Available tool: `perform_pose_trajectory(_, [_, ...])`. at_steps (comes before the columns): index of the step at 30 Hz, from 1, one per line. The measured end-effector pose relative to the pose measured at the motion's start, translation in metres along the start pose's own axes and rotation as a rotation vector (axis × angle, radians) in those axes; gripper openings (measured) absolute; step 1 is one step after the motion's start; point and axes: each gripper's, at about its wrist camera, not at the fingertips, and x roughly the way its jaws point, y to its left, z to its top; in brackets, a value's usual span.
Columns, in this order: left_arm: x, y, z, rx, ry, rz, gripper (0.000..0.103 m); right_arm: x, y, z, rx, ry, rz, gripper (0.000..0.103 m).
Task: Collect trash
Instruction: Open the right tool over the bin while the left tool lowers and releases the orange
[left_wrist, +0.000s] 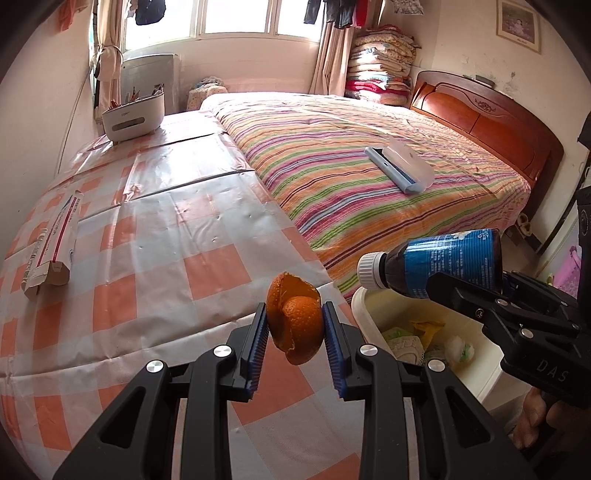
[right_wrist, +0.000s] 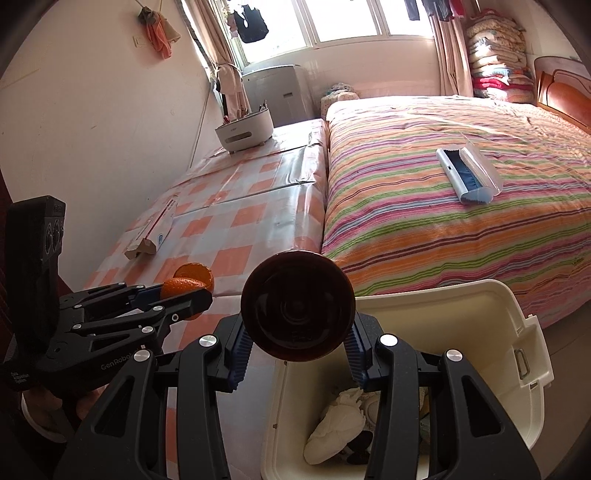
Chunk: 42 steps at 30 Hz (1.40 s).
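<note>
Two tongs squeeze trash: left tongs (left_wrist: 294, 325) hold curled orange peel (left_wrist: 295, 317) low in the frame, right tongs (right_wrist: 297, 345) hold a dark brown bottle (right_wrist: 297, 304) above the cream plastic bin (right_wrist: 509, 314).

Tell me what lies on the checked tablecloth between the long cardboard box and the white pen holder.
Nothing: between the cardboard box and the pen holder the tablecloth is bare, only creased and glossy. Both wrist views show it.

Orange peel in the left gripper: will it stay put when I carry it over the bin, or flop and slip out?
The orange peel is a curled, torn shell pinched between the left gripper pads, so it probably flexes rather than resists. It looks thin and hollow, likely very light. Its lower flap hangs free below the pads, so it may sag or tear if jolted over the bin.
</note>
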Motion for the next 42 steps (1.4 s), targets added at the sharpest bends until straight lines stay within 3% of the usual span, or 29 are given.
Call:
perform_pose_trajectory(20, [0.013,-0.06,-0.009,0.077,0.041,-0.075,0.029,-0.036,-0.045,-0.015,0.068,-0.067,-0.099,0.042])
perform_pose_trajectory(30, [0.026,-0.08,-0.013,0.085,0.075,-0.119,0.029,-0.046,-0.058,-0.019,0.117,-0.096,-0.107,0.045])
perform_pose_trajectory(33, [0.03,-0.084,-0.014,0.088,0.085,-0.128,0.029,-0.051,-0.06,-0.019,0.127,-0.119,-0.11,0.053])
perform_pose_trajectory(42, [0.033,-0.093,-0.018,0.109,0.099,-0.137,0.03,-0.056,-0.065,-0.019,0.146,-0.138,-0.127,0.062])
